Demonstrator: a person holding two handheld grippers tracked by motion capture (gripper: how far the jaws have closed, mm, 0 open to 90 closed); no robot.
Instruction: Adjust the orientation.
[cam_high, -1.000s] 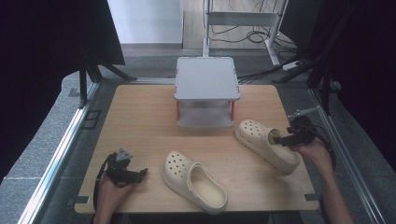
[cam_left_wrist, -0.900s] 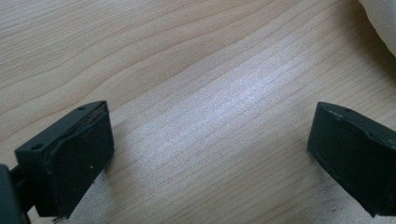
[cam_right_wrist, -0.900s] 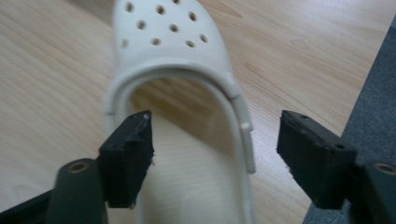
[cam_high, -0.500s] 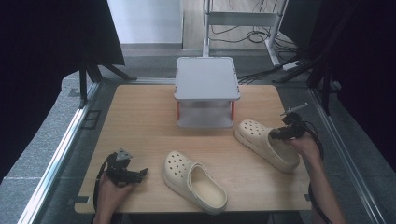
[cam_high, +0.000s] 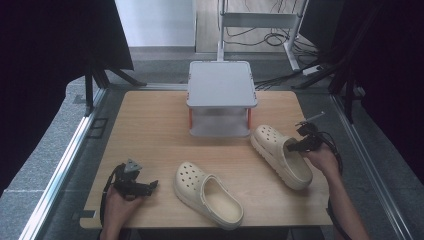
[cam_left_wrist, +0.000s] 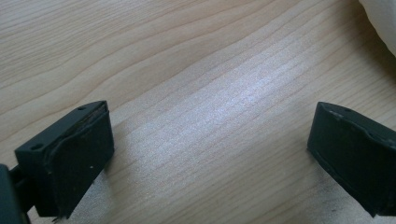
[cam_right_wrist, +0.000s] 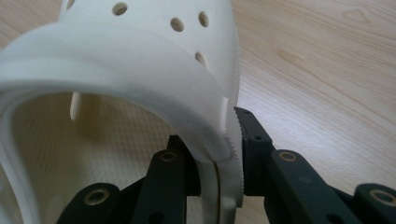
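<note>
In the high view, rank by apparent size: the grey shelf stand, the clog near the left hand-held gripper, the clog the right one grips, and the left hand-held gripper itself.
1. Shelf stand, largest.
2-3. Left clog and gripped clog: they look alike; the left one lies nearer the camera, so no ranking.
4. Left hand-held gripper, smallest.

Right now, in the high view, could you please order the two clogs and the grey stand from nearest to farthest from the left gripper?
From the left gripper:
1. Near clog, just to its right.
2. Grey stand, at the table's far middle.
3. Far clog, at the right side, in the right gripper's jaws.
</note>
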